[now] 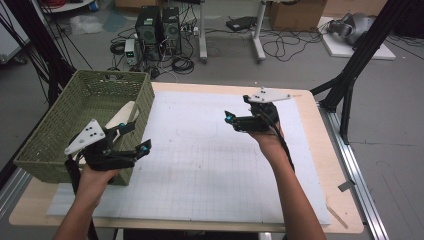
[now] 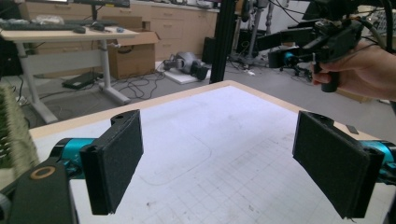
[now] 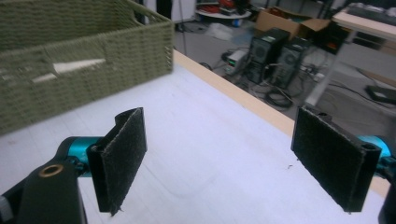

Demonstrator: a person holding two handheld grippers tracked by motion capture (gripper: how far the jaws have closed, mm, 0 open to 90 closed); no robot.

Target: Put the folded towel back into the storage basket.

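A green woven basket [image 1: 55, 131] stands on the table's left side, and a pale cream object [image 1: 126, 112] lies inside it against the right wall. My left gripper [image 1: 138, 137] hovers at the basket's near right corner, open, with nothing between its black pads [image 2: 116, 158]. Above the right half of the white grid mat [image 1: 200, 165], my right gripper [image 1: 237, 108] is held up in a hand, open and empty. In the right gripper view the basket [image 3: 84, 70] lies ahead on the left, and the open gripper [image 3: 229, 158] frames bare mat. The left gripper [image 2: 224, 163] faces the mat, with the right gripper [image 2: 322, 42] farther off.
The wooden table edge [image 1: 330, 165] borders the mat. Black frame posts [image 1: 357, 60] rise at the right, beyond the table. Computer towers [image 1: 160, 27], cables and desk legs [image 1: 257, 35] stand on the floor behind. A faint rounded outline [image 1: 196, 134] is drawn on the mat.
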